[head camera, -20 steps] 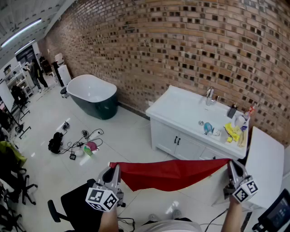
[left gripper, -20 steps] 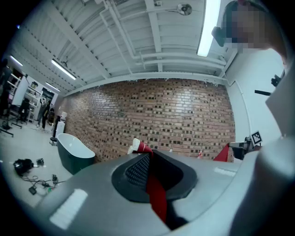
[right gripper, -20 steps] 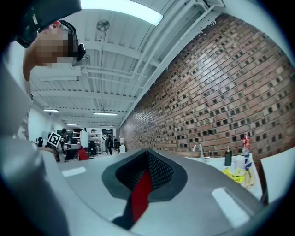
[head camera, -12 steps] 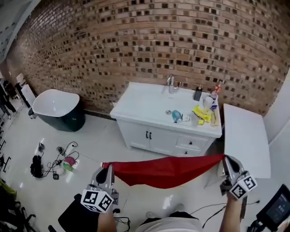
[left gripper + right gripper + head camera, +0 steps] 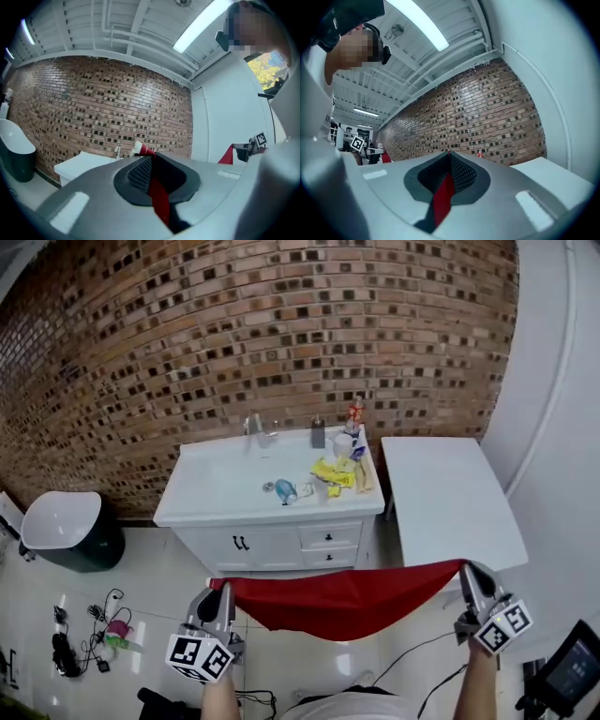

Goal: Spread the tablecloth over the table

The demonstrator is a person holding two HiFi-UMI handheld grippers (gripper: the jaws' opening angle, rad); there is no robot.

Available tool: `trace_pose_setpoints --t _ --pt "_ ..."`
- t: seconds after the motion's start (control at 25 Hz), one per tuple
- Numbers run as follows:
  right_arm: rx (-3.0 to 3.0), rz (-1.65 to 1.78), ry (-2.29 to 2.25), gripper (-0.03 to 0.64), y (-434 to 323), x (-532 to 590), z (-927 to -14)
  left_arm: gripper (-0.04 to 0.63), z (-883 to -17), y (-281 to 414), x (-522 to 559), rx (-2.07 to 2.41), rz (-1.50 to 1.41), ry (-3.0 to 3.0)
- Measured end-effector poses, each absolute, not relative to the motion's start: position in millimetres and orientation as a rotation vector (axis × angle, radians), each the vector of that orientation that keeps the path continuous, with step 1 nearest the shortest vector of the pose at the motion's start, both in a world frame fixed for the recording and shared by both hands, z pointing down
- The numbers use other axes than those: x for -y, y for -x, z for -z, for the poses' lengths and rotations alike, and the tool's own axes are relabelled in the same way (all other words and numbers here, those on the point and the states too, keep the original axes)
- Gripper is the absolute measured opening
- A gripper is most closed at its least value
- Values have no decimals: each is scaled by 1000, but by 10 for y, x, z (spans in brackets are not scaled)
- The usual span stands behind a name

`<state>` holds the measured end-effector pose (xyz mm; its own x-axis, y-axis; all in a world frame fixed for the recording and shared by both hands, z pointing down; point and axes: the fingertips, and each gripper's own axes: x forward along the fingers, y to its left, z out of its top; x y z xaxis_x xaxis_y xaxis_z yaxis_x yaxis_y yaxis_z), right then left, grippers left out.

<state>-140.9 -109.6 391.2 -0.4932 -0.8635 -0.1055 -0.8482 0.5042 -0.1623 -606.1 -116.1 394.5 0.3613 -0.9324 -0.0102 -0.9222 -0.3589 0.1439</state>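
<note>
Right now two grippers hold one red tablecloth in the air. It stretches between them as a wide, soft band that sags to a shallow point in the middle. The left gripper is clamped on the cloth's left corner. Its own view shows a thin strip of red fabric pinched between two dark pads with a fine dotted texture. The right gripper grips the opposite corner the same way, with red fabric squeezed flat between its textured pads. Each gripper has a smooth grey body and carries one cube printed with black-and-white square markers.

The cloth hangs above a glossy white floor, in front of one white cabinet. Its right corner sits just at the near edge of one white table, and I cannot tell whether it touches. The table has a flat, plain, rectangular top. The cabinet has a smooth white top with one metal tap and a small cluster of bottles and yellow packets. Behind them stands a rough brick wall. One oval bathtub, white inside and dark outside, sits at the far left, near a tangle of black cables.
</note>
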Motion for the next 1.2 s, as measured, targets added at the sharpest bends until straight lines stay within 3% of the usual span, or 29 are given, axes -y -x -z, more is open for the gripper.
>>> trace_pose_setpoints --t 0.72,1.2 --pt "-2041 55 2097 12 -943 -461 -3838 9 -3834 2932 2004 949 38 -2869" --pt "-1516 7 2501 12 -1213 -1741 -3878 9 -3943 1276 2103 261 12 -2996"
